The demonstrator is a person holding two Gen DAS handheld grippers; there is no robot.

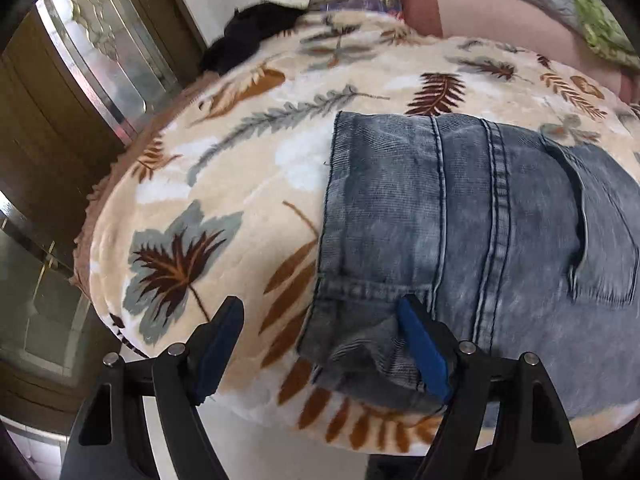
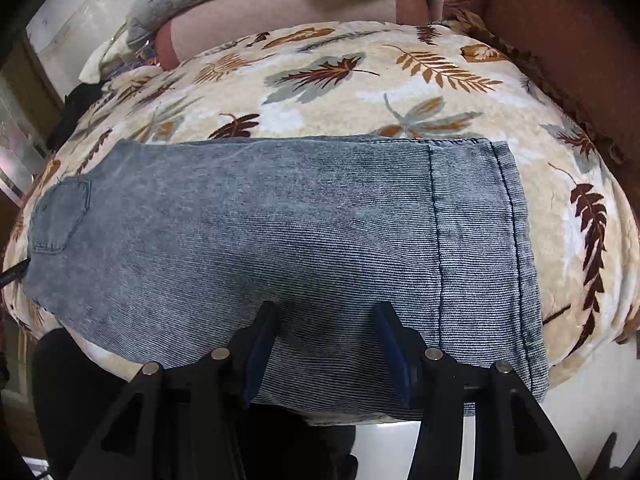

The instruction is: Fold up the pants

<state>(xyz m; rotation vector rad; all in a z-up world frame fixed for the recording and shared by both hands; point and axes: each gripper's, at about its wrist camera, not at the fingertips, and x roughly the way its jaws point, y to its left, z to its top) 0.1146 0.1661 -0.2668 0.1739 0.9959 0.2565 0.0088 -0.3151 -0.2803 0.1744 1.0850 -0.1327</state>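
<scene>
Faded blue denim pants (image 1: 480, 232) lie flat on a bed with a cream leaf-print blanket (image 1: 224, 168). In the left wrist view their waistband end, with belt loops and a back pocket (image 1: 600, 240), faces me. My left gripper (image 1: 320, 344) is open at the near waistband corner, its right finger touching the rumpled denim. In the right wrist view the pants (image 2: 280, 232) stretch across, hem cuff (image 2: 496, 248) at the right. My right gripper (image 2: 324, 344) is open, fingers spread over the near edge of the leg.
A black garment (image 1: 252, 36) and pillows (image 1: 500, 12) lie at the bed's head. A wooden door with glass (image 1: 80, 80) stands at the left. A brown headboard or sofa (image 2: 568, 40) rises at the right. White floor (image 2: 592, 392) shows below the bed's edge.
</scene>
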